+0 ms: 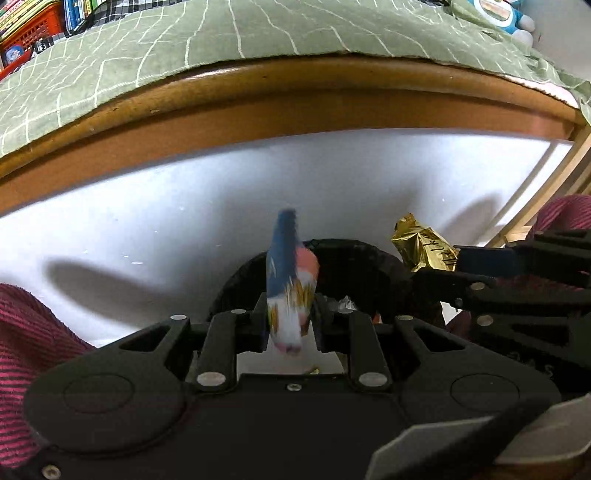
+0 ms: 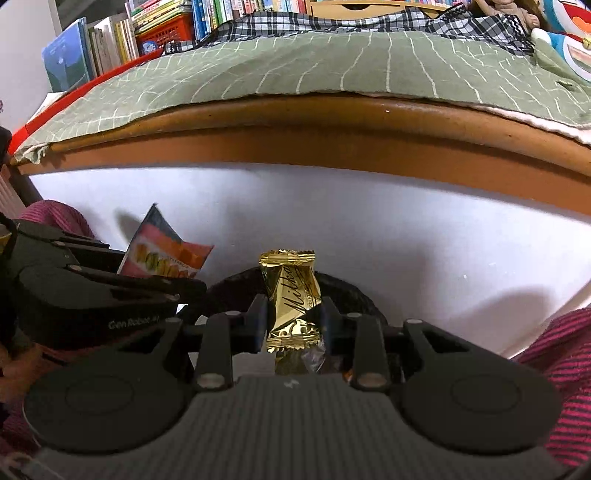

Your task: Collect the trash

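Note:
My left gripper (image 1: 290, 314) is shut on a blue, orange and white snack wrapper (image 1: 291, 284), which stands on edge and looks motion-blurred. Just behind it curves the rim of a black bin (image 1: 362, 254). My right gripper (image 1: 458, 258) comes in from the right with a gold candy wrapper (image 1: 424, 247) over that rim. In the right wrist view the right gripper (image 2: 293, 321) is shut on the gold wrapper (image 2: 291, 299), held upright above the bin (image 2: 351, 291). To its left, the left gripper (image 2: 155, 267) holds the snack wrapper (image 2: 162, 251).
A white surface (image 1: 166, 221) lies around the bin. Beyond it runs a brown wooden bed frame (image 2: 295, 129) under a green checked blanket (image 2: 295, 62). Books and a red basket (image 2: 166, 26) stand at the back left. Red striped fabric (image 2: 565, 369) flanks both sides.

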Available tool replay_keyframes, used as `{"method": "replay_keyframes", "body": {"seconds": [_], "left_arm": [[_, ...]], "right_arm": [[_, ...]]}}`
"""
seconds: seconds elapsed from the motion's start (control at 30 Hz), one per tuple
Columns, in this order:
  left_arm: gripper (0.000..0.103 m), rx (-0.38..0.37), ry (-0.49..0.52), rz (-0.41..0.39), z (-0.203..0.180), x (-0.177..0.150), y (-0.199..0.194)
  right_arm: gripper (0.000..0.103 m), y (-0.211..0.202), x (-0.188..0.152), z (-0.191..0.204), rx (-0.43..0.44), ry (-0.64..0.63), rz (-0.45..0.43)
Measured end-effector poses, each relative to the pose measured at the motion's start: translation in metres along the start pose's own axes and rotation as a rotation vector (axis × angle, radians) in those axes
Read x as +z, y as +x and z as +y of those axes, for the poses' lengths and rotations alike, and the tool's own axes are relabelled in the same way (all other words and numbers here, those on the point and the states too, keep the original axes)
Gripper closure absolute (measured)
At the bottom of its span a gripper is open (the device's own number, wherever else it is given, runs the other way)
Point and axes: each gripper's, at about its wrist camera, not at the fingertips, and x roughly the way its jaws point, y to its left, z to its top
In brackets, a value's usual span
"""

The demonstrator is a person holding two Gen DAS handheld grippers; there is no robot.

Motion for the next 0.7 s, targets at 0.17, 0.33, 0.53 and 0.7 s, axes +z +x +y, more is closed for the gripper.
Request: {"method": "replay_keyframes", "body": {"seconds": [0.17, 0.33, 0.53, 0.7], "left_arm": [[0.068, 0.008, 0.005, 0.002, -0.002, 0.002, 0.000], [0.054, 0.019, 0.012, 0.008, -0.009, 0.003, 0.003], [0.041, 0.038, 0.010, 0.010, -0.010, 0.004, 0.005], [0.030, 0.044, -0.001, 0.012, -0.006, 0.004, 0.005]], "right_arm": [[0.048, -0.002, -0.001, -0.001, 0.005, 0.011, -0.001], [0.044, -0.002, -0.002, -0.003, 0.005, 0.024, -0.003], [0.040, -0.003, -0.003, -0.005, -0.003, 0.040, -0.004], [0.035, -0.004, -0.003, -0.012, -0.005, 0.075, 0.000]]}}
